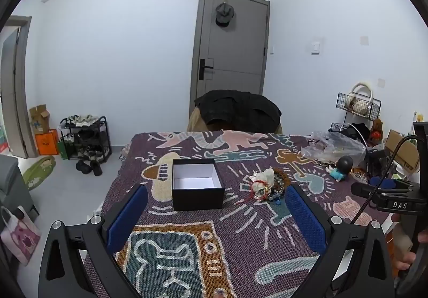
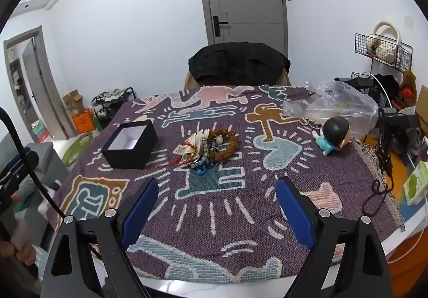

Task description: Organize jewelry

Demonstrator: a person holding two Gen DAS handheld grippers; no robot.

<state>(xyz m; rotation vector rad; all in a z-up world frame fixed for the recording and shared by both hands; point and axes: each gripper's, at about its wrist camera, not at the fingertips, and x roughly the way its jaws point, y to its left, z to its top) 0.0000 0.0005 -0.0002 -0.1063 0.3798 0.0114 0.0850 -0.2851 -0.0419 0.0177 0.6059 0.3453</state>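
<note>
- Only the left wrist view shows the shoe rack (image 1: 85, 137) in full on the floor off the table's left edge, with a tote bag (image 1: 20, 236) hanging low at the far left; the right wrist view catches just the rack's top.
- Only the right wrist view shows a green-and-white carton (image 2: 416, 183) past the table's right edge and the fringe of the patterned cloth (image 2: 214, 204) along that edge.
- Each view catches the other gripper at its margin, so neither shows both sets of fingers head-on.
- One black box (image 1: 197, 185) with a white inside stands open toward the table's left side; nothing can be seen in it.
- One heap of jewelry (image 2: 207, 148) lies just right of the box, near the table's middle, apart from the box: one brown bead bracelet (image 2: 223, 144) on its right side, shell pieces, red cord and blue beads tangled, too small to count.
- One doll (image 2: 331, 134) with a black head sits toward the right edge, touching one clear plastic bag (image 2: 334, 105) behind it.
- One dark jacket (image 1: 238, 110) drapes a chair at the far edge.
- Left gripper (image 1: 216, 213): fingers spread wide, nothing between them, short of the box.
- Right gripper (image 2: 218, 205): fingers spread, nothing between them, short of the heap.
</note>
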